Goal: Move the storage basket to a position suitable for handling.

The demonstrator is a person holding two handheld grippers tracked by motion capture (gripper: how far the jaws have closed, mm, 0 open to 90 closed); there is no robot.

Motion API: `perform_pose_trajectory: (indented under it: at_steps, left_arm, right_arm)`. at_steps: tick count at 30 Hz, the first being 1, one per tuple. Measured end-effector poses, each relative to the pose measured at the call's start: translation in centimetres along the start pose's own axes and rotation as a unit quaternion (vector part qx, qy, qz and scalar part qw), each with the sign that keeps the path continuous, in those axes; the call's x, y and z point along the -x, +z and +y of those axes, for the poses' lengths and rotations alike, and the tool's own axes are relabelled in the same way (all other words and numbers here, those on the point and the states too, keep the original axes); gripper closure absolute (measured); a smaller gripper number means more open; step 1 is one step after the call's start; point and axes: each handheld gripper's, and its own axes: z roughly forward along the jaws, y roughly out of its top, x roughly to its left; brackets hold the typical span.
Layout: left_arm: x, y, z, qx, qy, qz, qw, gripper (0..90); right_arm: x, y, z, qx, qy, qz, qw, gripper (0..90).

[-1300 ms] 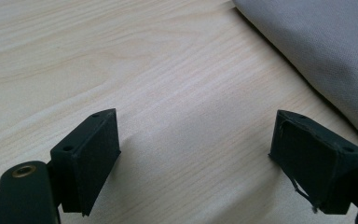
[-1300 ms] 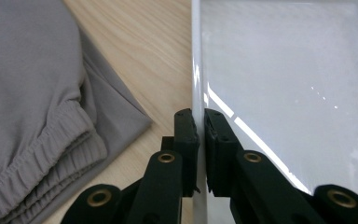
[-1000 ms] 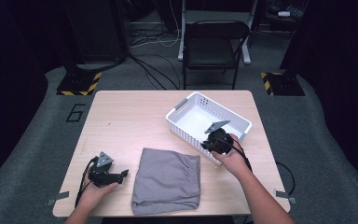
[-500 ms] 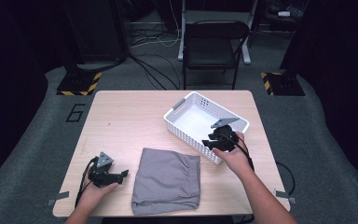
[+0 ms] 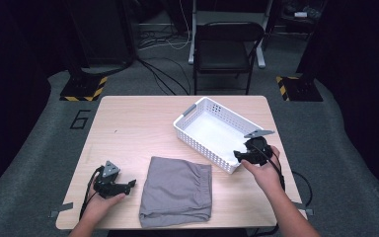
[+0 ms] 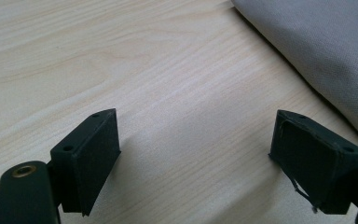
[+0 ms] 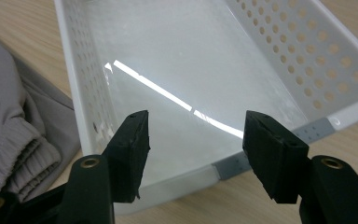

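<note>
White basket lies empty; your right gripper hovers at its near end, jaws spread. Probably grip that rim squarely. Left gripper, jaws spread, sits beside the grey cloth.

A folded grey garment lies flat beside an empty white perforated basket, set askew.

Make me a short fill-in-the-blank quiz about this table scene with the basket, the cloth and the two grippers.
1. The white perforated plastic basket holds ____.
2. The folded grey fabric garment lies on the light wooden table, between the left gripper and the ____.
3. The right gripper, jaws ____, hovers at the basket's near end.

Missing words: nothing; basket; open
</note>
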Motion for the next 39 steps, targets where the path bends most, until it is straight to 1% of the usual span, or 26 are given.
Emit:
perform_pose_trajectory:
  at_steps: [1,2,3,6,9,10,11,13,17,18,19,20,22,23,25,26,27,28,29,32,35,36,39]
  left_arm:
    - [0.0,0.0,0.0,0.0,0.0,0.0,1.0,15.3]
    - [0.0,0.0,0.0,0.0,0.0,0.0,1.0,15.3]
    - [0.0,0.0,0.0,0.0,0.0,0.0,1.0,15.3]
    - [0.0,0.0,0.0,-0.001,0.0,0.001,1.0,15.2]
    - [0.0,0.0,0.0,0.0,0.0,0.0,1.0,15.3]
    - [0.0,0.0,0.0,0.0,0.0,0.0,1.0,15.2]
    - [0.0,0.0,0.0,0.0,0.0,0.0,1.0,15.2]
    - [0.0,0.0,0.0,0.0,0.0,0.0,1.0,15.2]
    - [0.0,0.0,0.0,-0.001,0.001,0.0,1.0,15.3]
    - [0.0,0.0,0.0,-0.001,0.001,0.0,1.0,15.2]
    - [0.0,0.0,0.0,-0.001,0.001,0.0,1.0,15.3]
    - [0.0,0.0,0.0,-0.001,0.001,0.001,1.0,15.2]
    - [0.0,0.0,0.0,-0.001,0.001,0.001,1.0,15.3]
    - [0.0,0.0,0.0,-0.001,0.001,0.0,1.0,15.3]
    - [0.0,0.0,0.0,-0.001,0.001,0.001,1.0,15.2]
    - [0.0,0.0,0.0,-0.001,0.0,0.0,1.0,15.3]
    - [0.0,0.0,0.0,-0.001,0.0,0.0,1.0,15.3]
    - [0.0,0.0,0.0,-0.001,0.0,0.0,1.0,15.3]
    - [0.0,0.0,0.0,-0.001,0.0,0.0,1.0,15.2]
    - [0.0,0.0,0.0,-0.001,0.0,0.0,1.0,15.3]
    - [0.0,0.0,0.0,0.0,-0.001,0.0,1.0,15.3]
    - [0.0,0.0,0.0,0.0,-0.001,0.0,1.0,15.3]
    - [0.0,0.0,0.0,0.0,0.0,0.0,1.0,15.3]
  right_arm:
    - [0.0,0.0,0.0,0.0,0.0,0.0,1.0,40.0]
    - [0.1,-0.1,-0.2,-0.006,0.014,-0.002,0.9999,39.6]
    - [0.3,-0.1,-0.3,-0.004,0.013,-0.006,0.9999,39.0]
    - [0.5,-0.2,-0.6,-0.006,0.029,-0.006,0.9995,37.6]
    - [0.5,-0.2,-0.7,-0.008,0.032,-0.009,0.9994,35.7]
    - [0.4,-0.2,-0.8,-0.012,0.036,-0.014,0.9992,34.7]
    - [0.5,0.0,-0.8,-0.009,0.038,-0.018,0.9991,34.3]
    - [0.5,0.0,-0.9,-0.01,0.039,-0.018,0.999,33.3]
    - [0.8,0.2,-1.1,-0.018,0.055,-0.028,0.9979,29.1]
    - [0.9,0.5,-1.2,-0.019,0.064,-0.03,0.9973,27.4]
    - [0.9,0.5,-1.2,-0.019,0.064,-0.03,0.9973,27.4]
    - [0.9,0.7,-1.2,-0.022,0.072,-0.033,0.9966,26.2]
    - [0.8,0.9,-1.2,-0.023,0.071,-0.032,0.9967,25.8]
    - [0.6,1.0,-1.2,-0.027,0.077,-0.035,0.996,25.5]
    - [0.5,1.2,-1.2,-0.031,0.079,-0.04,0.9956,22.8]
    - [0.6,1.5,-1.2,-0.031,0.075,-0.045,0.9957,21.2]
    - [0.6,1.5,-1.2,-0.031,0.075,-0.045,0.9957,21.2]
    - [0.7,1.8,-1.2,-0.038,0.084,-0.04,0.995,20.7]
    - [0.7,1.9,-1.2,-0.038,0.084,-0.041,0.9949,20.5]
    - [0.8,2.5,-1.3,-0.055,0.087,-0.046,0.9936,20.3]
    - [0.9,2.7,-1.5,-0.058,0.089,-0.041,0.9935,22.3]
    - [0.9,2.9,-1.6,-0.064,0.098,-0.036,0.9925,25.2]
    - [0.9,3.0,-1.6,-0.063,0.095,-0.039,0.9927,27.5]
